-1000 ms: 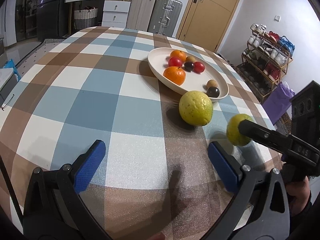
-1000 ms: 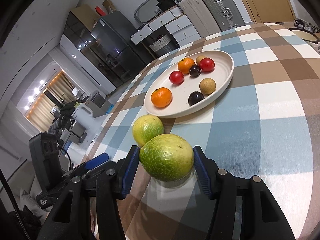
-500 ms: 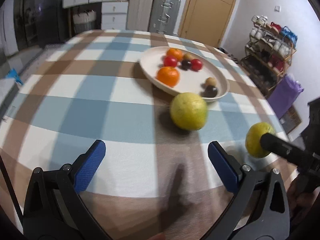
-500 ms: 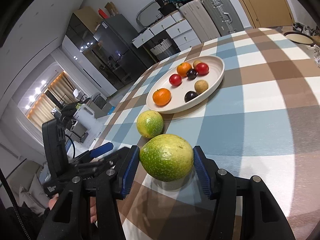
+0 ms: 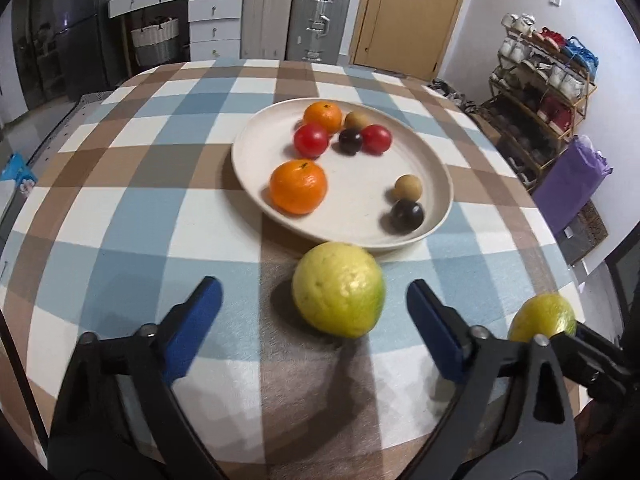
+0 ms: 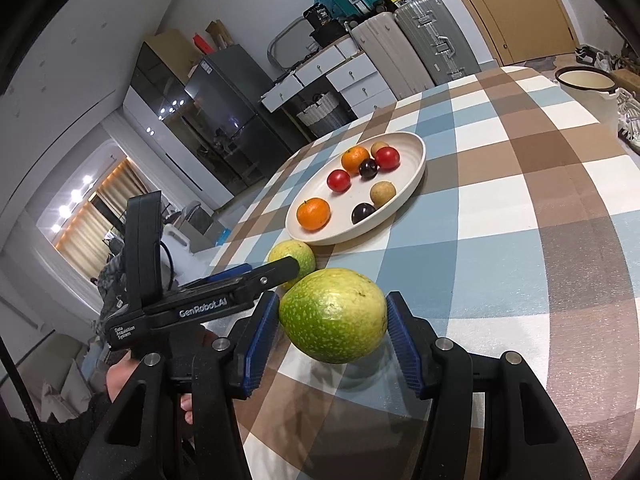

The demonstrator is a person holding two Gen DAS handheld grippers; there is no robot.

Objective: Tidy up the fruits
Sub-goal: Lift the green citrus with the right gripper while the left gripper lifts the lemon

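A cream plate [image 5: 360, 188] on the checked tablecloth holds two oranges, two red fruits, two dark ones and two tan ones. A yellow-green fruit [image 5: 338, 290] lies on the cloth just in front of the plate, between the blue fingertips of my left gripper [image 5: 316, 320]. Those jaws are closing and the pads stand clear of the fruit on both sides. My right gripper [image 6: 332, 332] is shut on a speckled green fruit [image 6: 332, 316], held a little above the cloth. The same held fruit [image 5: 542, 318] shows at the right edge of the left wrist view.
The table's near edge runs just under both grippers. A white bucket [image 6: 586, 92] stands at the far right. Beyond the table are suitcases [image 5: 296, 20], a door [image 5: 408, 12], a shoe rack [image 5: 548, 92] and a purple bag [image 5: 572, 184].
My left gripper has moved forward so the yellow-green fruit now sits between its fingertips, and its jaws have narrowed a little. The right gripper has drawn back slightly with the green fruit.
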